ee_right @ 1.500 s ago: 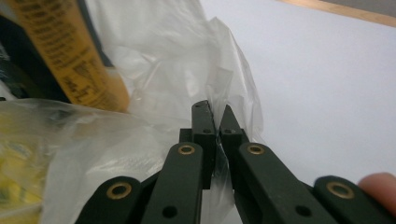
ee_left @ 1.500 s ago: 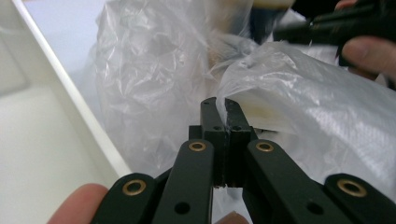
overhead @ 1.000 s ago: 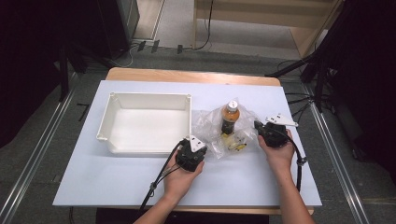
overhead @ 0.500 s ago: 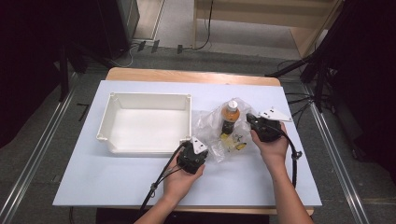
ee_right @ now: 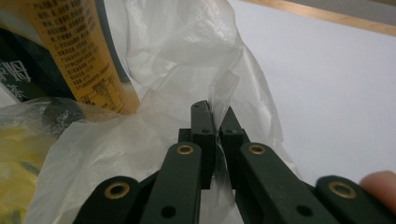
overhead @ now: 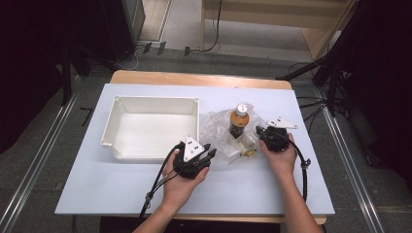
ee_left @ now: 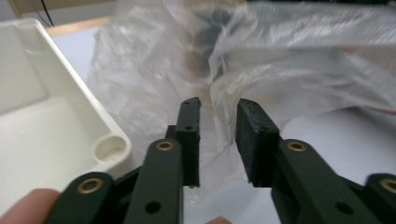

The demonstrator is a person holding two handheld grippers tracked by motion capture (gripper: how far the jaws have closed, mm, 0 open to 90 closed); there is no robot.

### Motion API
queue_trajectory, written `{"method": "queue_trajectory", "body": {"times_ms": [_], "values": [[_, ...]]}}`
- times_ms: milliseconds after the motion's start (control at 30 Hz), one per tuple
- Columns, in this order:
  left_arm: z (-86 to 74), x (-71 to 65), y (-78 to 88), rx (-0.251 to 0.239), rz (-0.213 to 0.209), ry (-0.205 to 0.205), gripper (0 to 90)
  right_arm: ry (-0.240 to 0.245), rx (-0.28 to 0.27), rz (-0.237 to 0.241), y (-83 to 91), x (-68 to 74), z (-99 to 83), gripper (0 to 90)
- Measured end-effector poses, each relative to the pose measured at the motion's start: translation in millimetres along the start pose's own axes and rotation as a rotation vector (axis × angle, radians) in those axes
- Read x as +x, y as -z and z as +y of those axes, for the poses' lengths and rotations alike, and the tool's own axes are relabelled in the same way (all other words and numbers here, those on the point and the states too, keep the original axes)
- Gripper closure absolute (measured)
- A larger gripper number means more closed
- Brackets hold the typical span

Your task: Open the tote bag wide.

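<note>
Inside the clear bag (ee_right: 187, 56) pinched by the right hand-held gripper (ee_right: 215, 116), the bottle's (ee_right: 74, 46) label print is unreadable.

On the table (overhead: 121, 194), the tray (overhead: 116, 104) lies left of the bag (overhead: 218, 128), which holds a bottle (overhead: 238, 121).

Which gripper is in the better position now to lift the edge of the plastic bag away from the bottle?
Right. The right gripper is already shut on a fold of the plastic bag beside the bottle. The left gripper has just been opening; bag film lies between its jaws, unpressed.
</note>
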State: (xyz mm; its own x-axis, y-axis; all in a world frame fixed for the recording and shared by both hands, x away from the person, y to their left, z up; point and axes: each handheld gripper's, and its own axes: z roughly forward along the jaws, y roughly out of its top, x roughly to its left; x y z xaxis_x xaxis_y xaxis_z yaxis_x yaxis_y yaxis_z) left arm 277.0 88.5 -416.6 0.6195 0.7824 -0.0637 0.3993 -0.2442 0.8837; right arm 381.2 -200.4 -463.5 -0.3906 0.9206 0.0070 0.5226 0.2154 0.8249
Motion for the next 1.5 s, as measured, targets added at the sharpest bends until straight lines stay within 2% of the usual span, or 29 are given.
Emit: {"method": "queue_trajectory", "body": {"times_ms": [133,267,467,533,600,667,733,800,867,933,967,1000,1033,1067,1133,1267,1367,1433,1500], "values": [[7.2,9.0,11.1,-0.019,0.046,0.024,64.2,0.012,-0.011,-0.004,5.2,-3.1,0.5,90.0],[18.9,23.8,16.0,-0.051,0.063,0.074,63.8,0.010,-0.025,0.004,7.7,-3.3,-0.3,90.0],[44.9,37.9,16.1,-0.104,0.067,0.117,63.8,0.009,-0.026,0.004,8.2,-2.9,-3.4,90.0],[54.4,37.8,10.6,-0.109,0.047,0.113,62.1,0.010,-0.030,0.002,8.9,-3.3,-3.1,90.0],[61.7,34.4,0.2,-0.100,0.029,0.108,56.7,0.014,-0.040,0.007,9.7,-2.9,-2.1,90.0],[65.0,29.5,-12.8,-0.094,0.023,0.108,45.4,0.014,-0.044,0.012,10.5,-0.9,-1.4,90.0],[65.3,23.8,-28.0,-0.063,0.026,0.110,35.0,0.020,-0.045,0.018,10.8,1.6,-1.3,90.0],[63.9,20.3,-38.4,-0.035,0.030,0.103,31.1,0.026,-0.046,0.019,10.5,3.3,-1.5,90.0],[61.1,18.7,-49.0,0.003,0.039,0.083,35.9,0.028,-0.047,0.021,10.6,3.5,-1.5,90.0],[58.7,20.0,-55.0,0.036,0.065,0.082,57.7,0.031,-0.047,0.020,11.0,3.0,-1.6,90.0],[57.8,21.5,-57.0,0.054,0.069,0.093,73.3,0.030,-0.046,0.022,11.7,2.7,-1.6,90.0],[56.3,24.9,-59.9,0.096,0.082,0.109,81.0,0.031,-0.047,0.022,12.0,2.3,-1.5,90.0],[55.0,26.9,-61.6,0.113,0.089,0.118,88.9,0.031,-0.048,0.020,12.7,1.4,-1.3,90.0],[52.4,29.2,-64.6,0.136,0.094,0.127,90.0,0.032,-0.050,0.019,12.9,0.4,-1.1,90.0],[47.5,29.1,-68.4,0.166,0.105,0.117,90.0,0.028,-0.045,0.007,13.0,-2.3,-0.6,90.0],[31.4,15.1,-73.8,0.203,0.132,0.058,90.0,0.007,-0.028,-0.006,9.8,-7.4,-2.0,90.0],[23.4,3.1,-72.8,0.179,0.142,0.033,90.0,0.006,-0.024,-0.004,8.9,-6.1,-3.2,90.0],[15.8,-5.0,-73.0,0.166,0.171,-0.002,90.0,0.009,-0.026,-0.001,8.8,-4.5,-3.6,90.0],[8.0,-7.7,-74.7,0.166,0.157,0.016,90.0,0.011,-0.031,0.003,9.1,-3.6,-3.6,90.0]]}}
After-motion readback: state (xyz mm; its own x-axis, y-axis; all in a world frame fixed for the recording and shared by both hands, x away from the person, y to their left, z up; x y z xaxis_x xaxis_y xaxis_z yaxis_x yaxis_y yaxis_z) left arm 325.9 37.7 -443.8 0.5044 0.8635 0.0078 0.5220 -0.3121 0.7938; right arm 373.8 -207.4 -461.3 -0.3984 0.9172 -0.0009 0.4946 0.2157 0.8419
